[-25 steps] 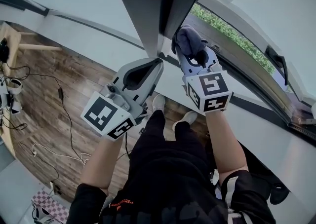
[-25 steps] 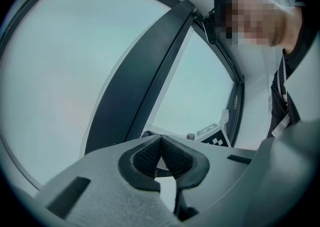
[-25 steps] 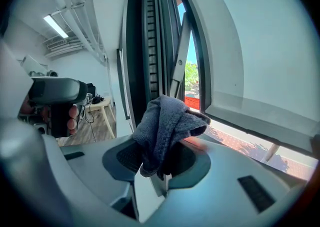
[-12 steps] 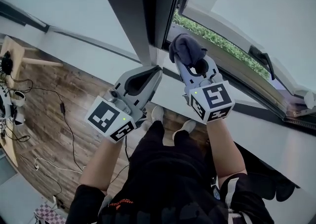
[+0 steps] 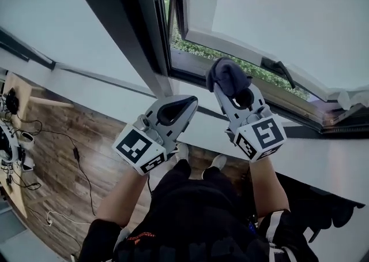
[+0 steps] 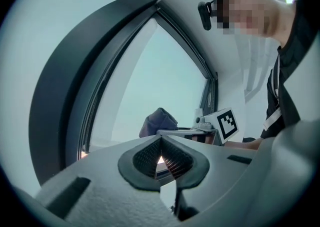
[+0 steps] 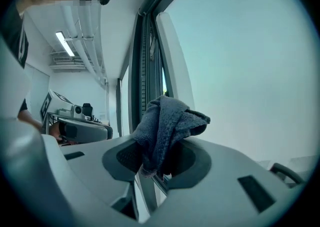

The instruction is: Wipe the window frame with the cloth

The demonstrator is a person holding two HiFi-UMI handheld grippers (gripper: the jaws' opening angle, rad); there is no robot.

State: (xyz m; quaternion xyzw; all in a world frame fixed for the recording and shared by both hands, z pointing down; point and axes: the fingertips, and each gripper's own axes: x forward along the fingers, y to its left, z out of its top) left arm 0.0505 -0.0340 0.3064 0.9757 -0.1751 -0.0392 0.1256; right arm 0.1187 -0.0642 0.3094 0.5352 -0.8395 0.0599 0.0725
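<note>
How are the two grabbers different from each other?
The right gripper is shut on a dark cloth; the left gripper is shut with nothing between its jaws. In the head view the right gripper reaches up to the open window's lower edge, while the left gripper sits lower, by the foot of the dark window frame. Both are grey and the same shape.

A workroom or lab, not a home: loose cables [image 5: 81,163] trail over the wood-plank floor [image 5: 63,122] beside stacked equipment [image 5: 10,145]. A strip light [image 7: 63,43] and bare ceiling pipes [image 7: 85,26] run overhead. The dark window frame [image 5: 135,36] faces greenery [image 5: 193,49].
</note>
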